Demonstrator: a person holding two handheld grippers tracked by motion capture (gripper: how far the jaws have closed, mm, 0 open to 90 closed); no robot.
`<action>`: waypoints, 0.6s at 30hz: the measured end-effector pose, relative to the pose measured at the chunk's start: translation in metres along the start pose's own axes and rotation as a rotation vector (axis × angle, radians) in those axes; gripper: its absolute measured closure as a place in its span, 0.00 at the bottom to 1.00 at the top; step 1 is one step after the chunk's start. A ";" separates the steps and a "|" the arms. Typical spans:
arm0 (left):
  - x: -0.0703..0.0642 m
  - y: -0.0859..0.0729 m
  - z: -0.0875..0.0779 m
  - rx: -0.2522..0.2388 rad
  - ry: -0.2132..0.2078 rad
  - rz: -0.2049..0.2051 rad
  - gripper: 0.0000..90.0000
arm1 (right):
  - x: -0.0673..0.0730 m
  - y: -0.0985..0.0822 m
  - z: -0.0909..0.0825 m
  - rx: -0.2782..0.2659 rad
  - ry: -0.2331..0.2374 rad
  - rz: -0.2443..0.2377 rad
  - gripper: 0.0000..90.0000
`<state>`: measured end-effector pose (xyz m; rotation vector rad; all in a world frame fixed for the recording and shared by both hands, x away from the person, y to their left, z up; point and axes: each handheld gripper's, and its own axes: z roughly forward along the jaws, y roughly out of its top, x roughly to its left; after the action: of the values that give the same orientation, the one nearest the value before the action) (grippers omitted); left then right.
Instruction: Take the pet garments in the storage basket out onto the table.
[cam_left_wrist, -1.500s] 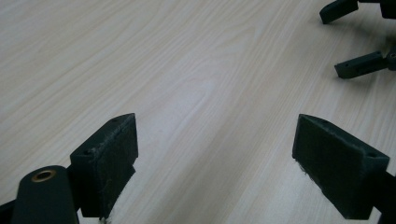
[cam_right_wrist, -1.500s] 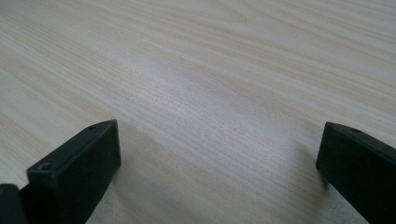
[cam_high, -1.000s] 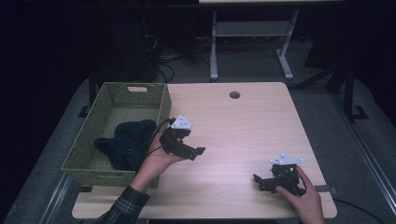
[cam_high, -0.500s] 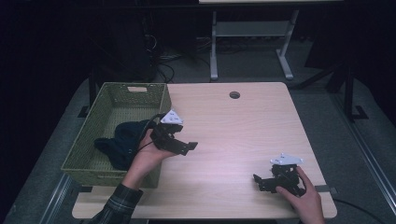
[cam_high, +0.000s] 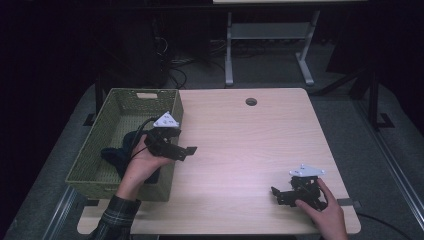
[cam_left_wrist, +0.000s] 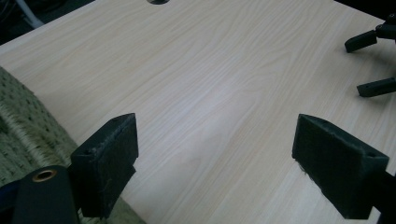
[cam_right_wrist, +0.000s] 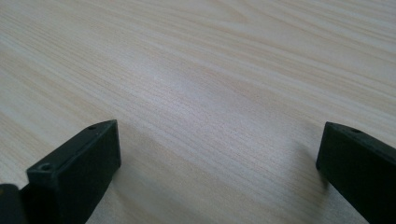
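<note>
A woven olive-green basket (cam_high: 100, 165) sits at the left edge of the light wooden surface (cam_high: 240, 145), partly overhanging it. It is rectangular and open at the top, with sloping walls and a handle slot in its far end wall. A dark blue cloth (cam_high: 116, 154) lies crumpled on the basket's floor, toward the near half and close to the right wall. The left tongs (cam_high: 186, 151) hang over the basket's right rim, open, with nothing between the jaws, pointing out across the bare wood. In the left gripper view the woven rim (cam_left_wrist: 21, 126) shows at lower left, just beside one jaw.
</note>
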<state>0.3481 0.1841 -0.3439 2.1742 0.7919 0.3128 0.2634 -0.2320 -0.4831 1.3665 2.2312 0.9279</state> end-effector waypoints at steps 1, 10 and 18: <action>0.002 -0.001 -0.002 -0.001 0.003 -0.001 0.16 | 0.000 0.000 0.000 0.000 0.000 0.000 0.00; 0.018 -0.007 -0.020 -0.015 0.028 -0.028 0.16 | 0.000 0.000 0.000 -0.002 -0.001 -0.004 0.00; 0.034 -0.015 -0.036 -0.023 0.063 -0.049 0.16 | 0.000 0.000 0.000 -0.002 -0.001 -0.005 0.00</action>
<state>0.3509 0.2345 -0.3323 2.1292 0.8719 0.3650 0.2636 -0.2322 -0.4832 1.3598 2.2313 0.9278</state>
